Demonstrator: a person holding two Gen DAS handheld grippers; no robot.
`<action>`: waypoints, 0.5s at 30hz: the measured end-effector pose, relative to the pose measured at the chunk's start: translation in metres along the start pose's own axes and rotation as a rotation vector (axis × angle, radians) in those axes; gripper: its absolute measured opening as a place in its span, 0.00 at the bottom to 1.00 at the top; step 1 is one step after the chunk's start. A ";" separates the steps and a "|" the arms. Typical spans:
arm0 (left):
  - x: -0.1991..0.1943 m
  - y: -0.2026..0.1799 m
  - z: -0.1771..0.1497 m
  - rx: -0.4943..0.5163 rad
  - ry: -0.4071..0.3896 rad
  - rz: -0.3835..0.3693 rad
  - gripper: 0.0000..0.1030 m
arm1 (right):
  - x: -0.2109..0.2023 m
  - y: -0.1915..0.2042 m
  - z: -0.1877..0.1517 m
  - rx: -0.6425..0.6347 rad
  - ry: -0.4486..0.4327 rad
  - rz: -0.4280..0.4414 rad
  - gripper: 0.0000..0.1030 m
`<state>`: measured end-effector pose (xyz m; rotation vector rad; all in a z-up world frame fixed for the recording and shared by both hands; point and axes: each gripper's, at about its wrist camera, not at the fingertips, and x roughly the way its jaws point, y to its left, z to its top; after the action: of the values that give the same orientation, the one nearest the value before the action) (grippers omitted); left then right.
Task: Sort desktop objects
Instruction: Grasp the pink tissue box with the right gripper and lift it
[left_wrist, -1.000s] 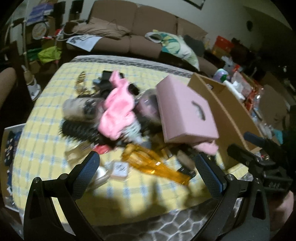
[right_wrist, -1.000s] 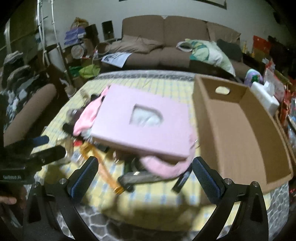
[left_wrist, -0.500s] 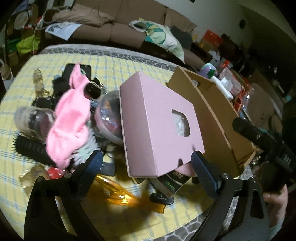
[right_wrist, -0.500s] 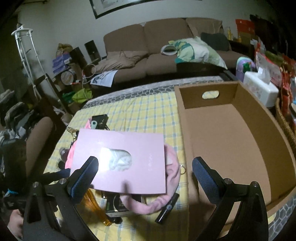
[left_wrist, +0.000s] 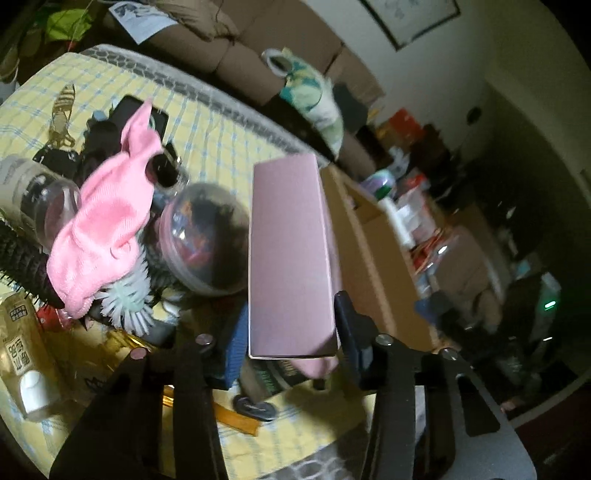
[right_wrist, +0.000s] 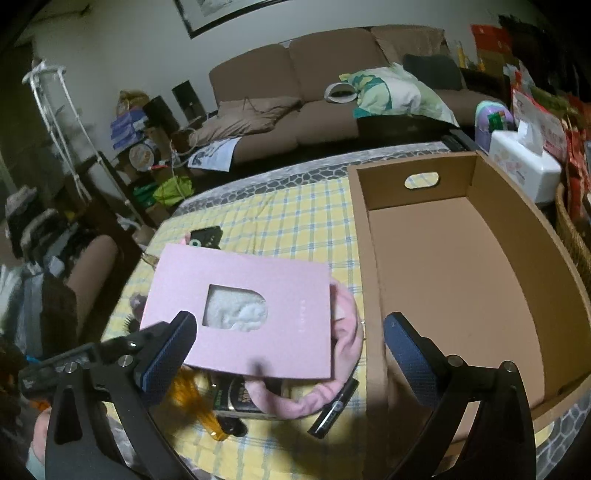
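Observation:
My left gripper (left_wrist: 291, 343) is shut on the near end of a flat pink box (left_wrist: 288, 251) with a window, held edge-up above a pile of objects. The same pink box (right_wrist: 243, 314) shows in the right wrist view, lifted over the pile with the left gripper's fingers (right_wrist: 166, 358) on its left edge. My right gripper (right_wrist: 288, 358) is open and empty, near the left wall of the empty cardboard box (right_wrist: 373, 295). The pile holds a pink cloth (left_wrist: 107, 221), a clear dome container (left_wrist: 207, 240) and a black hairbrush (left_wrist: 22, 258).
The table has a yellow checked cloth (right_wrist: 295, 218). A pink headband (right_wrist: 317, 391), a black tube (right_wrist: 332, 410) and an amber comb (right_wrist: 199, 406) lie under the pink box. A brown sofa (right_wrist: 314, 92) stands behind. A tissue box (right_wrist: 524, 162) sits at the right.
My left gripper has closed on the pink box and tipped it up on edge. The right gripper has risen and drawn back, and stays open.

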<state>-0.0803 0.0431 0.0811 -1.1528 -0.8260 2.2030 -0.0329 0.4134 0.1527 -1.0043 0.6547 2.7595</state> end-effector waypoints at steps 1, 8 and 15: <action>-0.006 -0.001 0.002 -0.004 -0.011 -0.014 0.37 | -0.003 -0.001 0.000 0.014 -0.003 0.016 1.00; -0.009 -0.010 0.019 -0.012 -0.002 -0.012 0.37 | -0.008 0.032 -0.006 -0.126 0.052 0.115 1.00; -0.032 0.005 0.023 -0.046 -0.009 -0.017 0.37 | 0.038 0.056 -0.035 -0.169 0.228 0.047 1.00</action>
<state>-0.0846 0.0118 0.1047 -1.1537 -0.8916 2.1871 -0.0568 0.3473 0.1240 -1.3708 0.4830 2.8041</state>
